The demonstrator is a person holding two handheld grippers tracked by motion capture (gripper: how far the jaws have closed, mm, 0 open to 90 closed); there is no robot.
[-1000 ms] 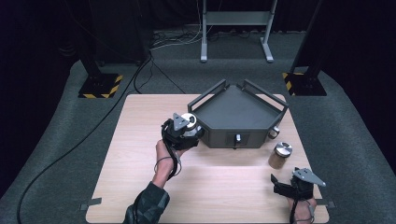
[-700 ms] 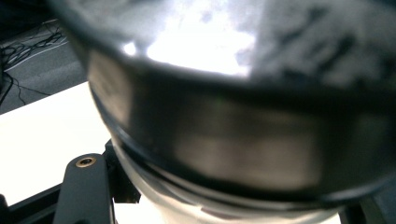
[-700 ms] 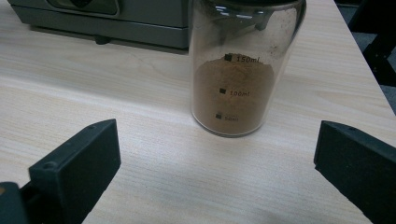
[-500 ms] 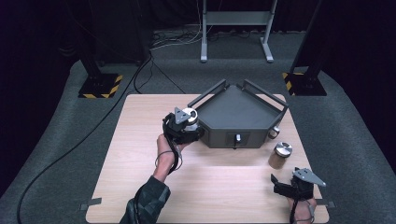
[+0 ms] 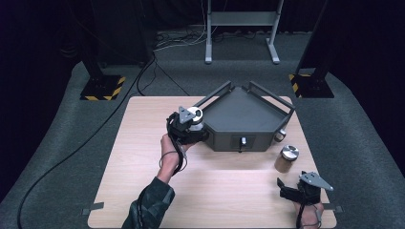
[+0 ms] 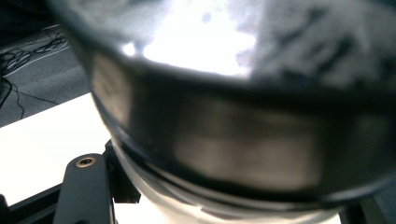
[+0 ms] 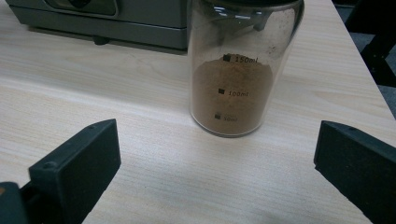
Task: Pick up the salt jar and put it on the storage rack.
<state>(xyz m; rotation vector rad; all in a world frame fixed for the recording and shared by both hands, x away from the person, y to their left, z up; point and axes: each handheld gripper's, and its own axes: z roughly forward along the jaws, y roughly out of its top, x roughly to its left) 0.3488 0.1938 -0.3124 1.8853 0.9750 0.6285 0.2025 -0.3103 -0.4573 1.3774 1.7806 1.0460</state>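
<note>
My left gripper (image 5: 190, 126) is shut on a small jar with a silver lid (image 5: 195, 114), held upright just off the left corner of the dark grey angular tray (image 5: 248, 114). In the left gripper view the jar's lid (image 6: 233, 140) is blurred and very close, with one black jaw at the lower left. A second glass jar (image 5: 287, 158) with a silver lid stands on the table right of the tray's front. It holds brown powder (image 7: 233, 95). My right gripper (image 7: 217, 158) stands open in front of it, near the table's front right corner (image 5: 296, 187), not touching it.
The tray has raised rails and a small knob on its front face (image 5: 243, 141). The wooden table (image 5: 143, 143) sits on grey carpet. Black stands with yellow-striped bases (image 5: 102, 88) and a metal frame (image 5: 239, 28) are behind the table, with cables on the floor.
My left gripper has shifted slightly away and to the right with the jar, closer to the tray's left corner. The right gripper has stayed still.
</note>
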